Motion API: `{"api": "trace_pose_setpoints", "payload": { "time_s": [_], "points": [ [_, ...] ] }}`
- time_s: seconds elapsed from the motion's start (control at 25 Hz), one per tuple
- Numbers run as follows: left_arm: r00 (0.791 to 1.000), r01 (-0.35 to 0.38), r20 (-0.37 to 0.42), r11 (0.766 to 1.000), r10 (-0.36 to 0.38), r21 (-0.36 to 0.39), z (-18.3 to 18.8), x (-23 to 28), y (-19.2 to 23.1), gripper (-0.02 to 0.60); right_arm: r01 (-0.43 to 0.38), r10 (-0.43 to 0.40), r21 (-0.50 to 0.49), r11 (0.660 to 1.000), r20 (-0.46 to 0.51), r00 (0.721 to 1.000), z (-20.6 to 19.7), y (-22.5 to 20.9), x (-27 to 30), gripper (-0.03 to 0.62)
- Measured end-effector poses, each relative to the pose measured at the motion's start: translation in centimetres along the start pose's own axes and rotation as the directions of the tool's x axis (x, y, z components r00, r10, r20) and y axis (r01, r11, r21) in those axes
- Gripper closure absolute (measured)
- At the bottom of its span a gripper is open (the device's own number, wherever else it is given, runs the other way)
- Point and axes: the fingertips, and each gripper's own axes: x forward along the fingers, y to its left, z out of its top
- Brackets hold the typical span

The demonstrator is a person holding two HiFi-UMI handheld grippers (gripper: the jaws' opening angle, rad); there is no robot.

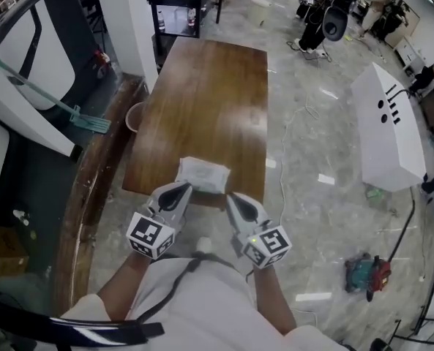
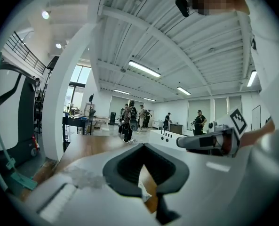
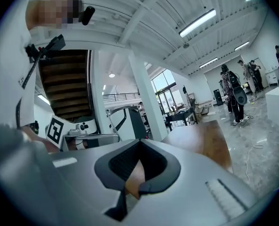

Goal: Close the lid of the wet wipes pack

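Note:
The wet wipes pack (image 1: 202, 172) is a white crinkled packet lying at the near edge of the brown wooden table (image 1: 209, 93). I cannot tell how its lid stands. My left gripper (image 1: 181, 189) hangs just in front of the pack's left corner with its jaws shut and nothing in them. My right gripper (image 1: 233, 197) is a little nearer me, off the pack's right corner, also shut and empty. In the left gripper view the left gripper (image 2: 143, 147) is shut, and the right gripper (image 2: 210, 140) shows beside it. In the right gripper view the right gripper (image 3: 140, 142) looks along the tabletop.
A pinkish bowl (image 1: 134, 115) sits on the floor by the table's left edge, near a teal mop (image 1: 85, 119). A white machine (image 1: 388, 123) stands to the right. A black cart (image 1: 184, 9) stands beyond the table's far end. People stand far back.

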Motion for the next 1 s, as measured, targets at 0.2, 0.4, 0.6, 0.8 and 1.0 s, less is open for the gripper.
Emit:
{"api": "trace_pose_setpoints", "payload": {
  "time_s": [0.2, 0.4, 0.6, 0.8, 1.0],
  "points": [
    [0.999, -0.019, -0.026, 0.999, 0.02, 0.031, -0.7, 1.4, 0.0, 0.578, -0.018, 0.018, 0.0, 1.0, -0.014, 1.0, -0.3, -1.7, 0.5, 0.585],
    [0.998, -0.052, -0.042, 0.997, 0.054, 0.048, -0.9, 2.3, 1.1, 0.578, -0.02, 0.02, -0.008, 1.0, -0.021, 1.0, -0.3, -3.0, 1.2, 0.585],
    [0.996, -0.058, -0.069, 0.995, 0.064, 0.082, -1.6, 2.8, 2.7, 0.578, -0.007, 0.007, -0.011, 1.0, -0.04, 0.999, -0.9, -3.8, 2.2, 0.585],
    [0.997, -0.031, -0.073, 0.998, 0.036, 0.059, -1.7, 3.2, 4.3, 0.578, 0.02, -0.019, 0.004, 1.0, -0.045, 0.999, -1.3, -3.9, 3.3, 0.585],
    [0.995, 0.005, -0.095, 0.999, -0.001, 0.044, -2.3, 3.5, 5.5, 0.578, 0.056, -0.054, 0.022, 0.998, -0.058, 0.997, -2.1, -3.7, 4.1, 0.585]
  ]
}}
